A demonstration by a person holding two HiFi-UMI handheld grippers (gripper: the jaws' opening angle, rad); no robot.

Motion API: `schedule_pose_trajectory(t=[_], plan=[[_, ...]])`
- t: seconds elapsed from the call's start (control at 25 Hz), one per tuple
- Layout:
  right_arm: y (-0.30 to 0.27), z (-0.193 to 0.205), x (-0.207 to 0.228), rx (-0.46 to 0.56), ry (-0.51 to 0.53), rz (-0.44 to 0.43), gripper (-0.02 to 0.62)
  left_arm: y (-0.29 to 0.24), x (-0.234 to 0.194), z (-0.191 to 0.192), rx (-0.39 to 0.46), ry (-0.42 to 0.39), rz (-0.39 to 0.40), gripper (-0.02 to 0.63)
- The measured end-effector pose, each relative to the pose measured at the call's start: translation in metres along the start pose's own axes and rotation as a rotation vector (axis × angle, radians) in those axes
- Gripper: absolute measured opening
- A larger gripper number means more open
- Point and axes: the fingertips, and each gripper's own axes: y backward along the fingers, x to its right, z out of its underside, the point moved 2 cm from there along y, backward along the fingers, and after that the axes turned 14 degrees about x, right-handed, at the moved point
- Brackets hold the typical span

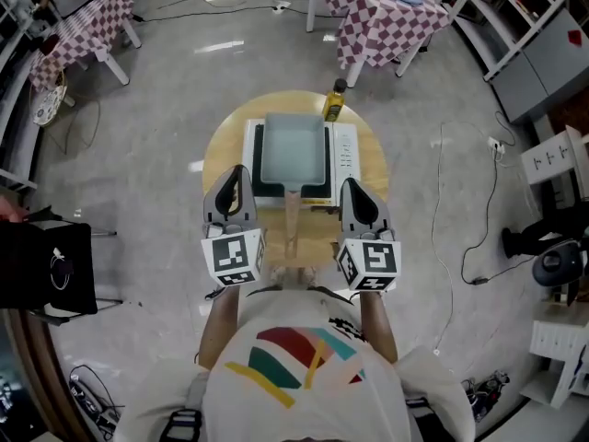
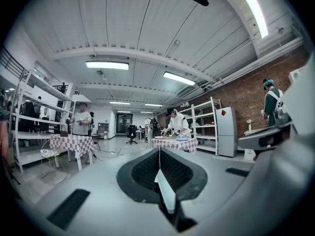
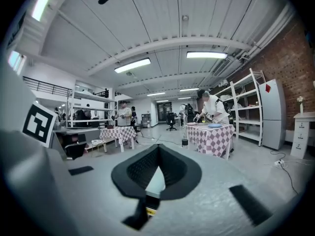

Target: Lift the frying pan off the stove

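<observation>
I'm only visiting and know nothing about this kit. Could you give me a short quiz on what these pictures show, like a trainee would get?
1. True or false: the frying pan sits on the stove, with its handle pointing toward the person.
2. What stands just beyond the stove on the round table? A) a yellow bottle B) a kettle C) a mug
3. Fill in: the left hand-held gripper and the right hand-held gripper each have their jaws ____, with nothing between them.

Key: 1 true; 2 A; 3 shut.
</observation>
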Motion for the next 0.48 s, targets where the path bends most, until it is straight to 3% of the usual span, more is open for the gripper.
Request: schedule_pose_trajectory(t=[0.24,0.4,0.48], plan=[[-0.007,0.013,-0.001,-0.074,-0.026,-0.062,-0.008,0.0,0.001,-0.002,-0.003,-0.009,-0.016,0.006],[-0.012,0.021,-0.006,-0.116,-0.246,-0.144,-0.007,0.001,0.004,-0.002,0.005,-0.02,-0.009,0.006],[-0.013,0.023,-0.012,-0.132,-0.4,-0.22,0.066,0.003,0.004,-0.002,0.004,-0.022,-0.009,0.006]])
